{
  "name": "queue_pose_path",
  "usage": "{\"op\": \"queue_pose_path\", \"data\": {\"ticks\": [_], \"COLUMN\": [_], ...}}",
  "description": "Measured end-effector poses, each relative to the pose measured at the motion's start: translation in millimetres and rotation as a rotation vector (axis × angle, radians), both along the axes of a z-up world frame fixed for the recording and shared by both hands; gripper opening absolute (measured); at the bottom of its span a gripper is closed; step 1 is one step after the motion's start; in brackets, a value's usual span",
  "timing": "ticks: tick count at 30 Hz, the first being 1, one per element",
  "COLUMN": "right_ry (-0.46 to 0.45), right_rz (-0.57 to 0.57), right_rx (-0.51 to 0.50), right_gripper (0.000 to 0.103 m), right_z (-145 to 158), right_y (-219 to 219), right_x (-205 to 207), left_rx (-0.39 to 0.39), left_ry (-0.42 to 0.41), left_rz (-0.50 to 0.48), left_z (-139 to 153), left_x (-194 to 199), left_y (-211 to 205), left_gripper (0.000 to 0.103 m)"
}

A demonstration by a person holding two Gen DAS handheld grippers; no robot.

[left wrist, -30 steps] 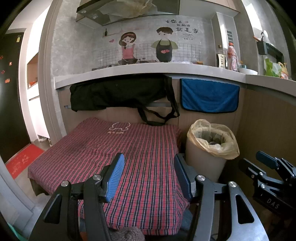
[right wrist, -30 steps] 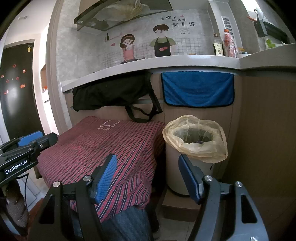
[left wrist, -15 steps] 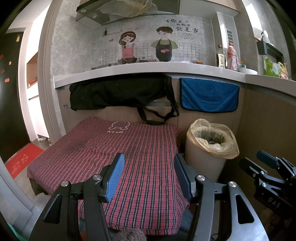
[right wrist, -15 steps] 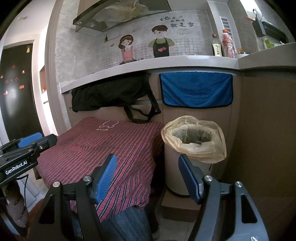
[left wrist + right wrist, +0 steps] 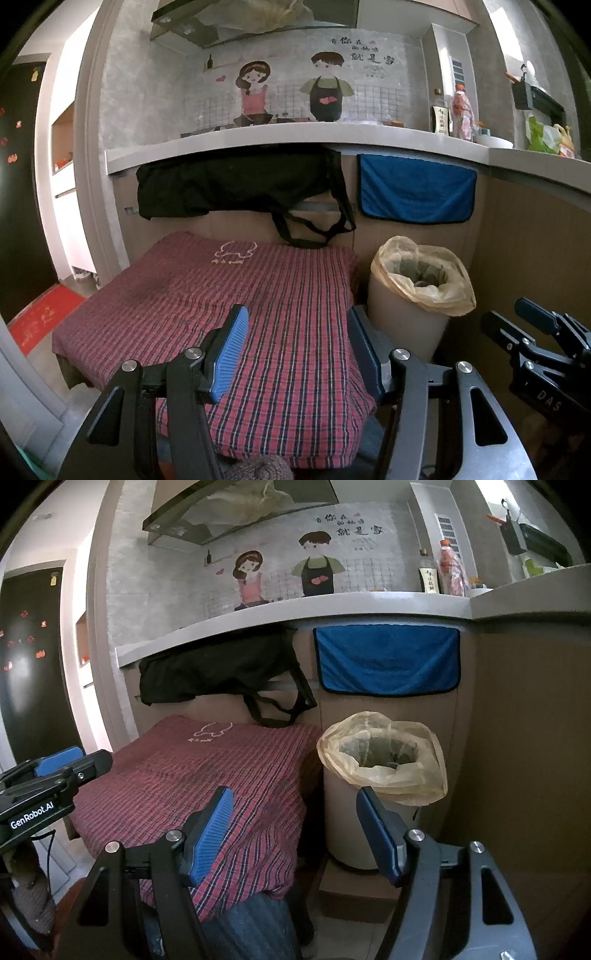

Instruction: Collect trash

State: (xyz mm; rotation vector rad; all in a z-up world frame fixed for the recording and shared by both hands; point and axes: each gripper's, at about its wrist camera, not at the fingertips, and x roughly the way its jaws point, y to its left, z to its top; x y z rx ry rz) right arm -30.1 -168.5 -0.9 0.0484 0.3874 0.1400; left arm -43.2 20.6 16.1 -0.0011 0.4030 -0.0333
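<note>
A grey trash bin (image 5: 402,317) lined with a yellowish plastic bag stands right of a low table under a red plaid cloth (image 5: 229,295); it also shows in the right wrist view (image 5: 351,834). Some dark trash lies inside the bag. My left gripper (image 5: 295,328) is open and empty above the cloth's front part. My right gripper (image 5: 295,812) is open and empty, held in front of the gap between cloth (image 5: 207,771) and bin. Each gripper shows at the edge of the other's view. No loose trash shows on the cloth.
A black bag (image 5: 236,184) and a blue towel (image 5: 417,192) hang from a rail under a grey counter (image 5: 295,140). Bottles stand on the counter at right. A wooden panel wall (image 5: 524,738) rises right of the bin. A red mat (image 5: 40,317) lies on the floor at left.
Both views have shifted very slightly; the scene sits a touch lower and further. Both grippers stay open and empty.
</note>
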Motion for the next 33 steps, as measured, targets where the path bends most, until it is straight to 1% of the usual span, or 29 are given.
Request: {"op": "queue_pose_path", "data": {"ticks": [23,33], "right_ry": [-0.005,-0.005], "right_rz": [0.0,-0.011], "right_rx": [-0.003,-0.005], "right_gripper": [0.067,0.067], "right_z": [0.9,3.7], "right_y": [-1.9,-1.5], "right_x": [1.4,-2.1], "left_rx": [0.0,-0.008], "left_ry": [-0.001,0.008], "left_rz": [-0.001,-0.021], "left_z": [0.0,-3.1], "left_x": [0.2,6.4], "left_y": [-5.2,-5.4], "left_gripper": [0.057,0.057]}}
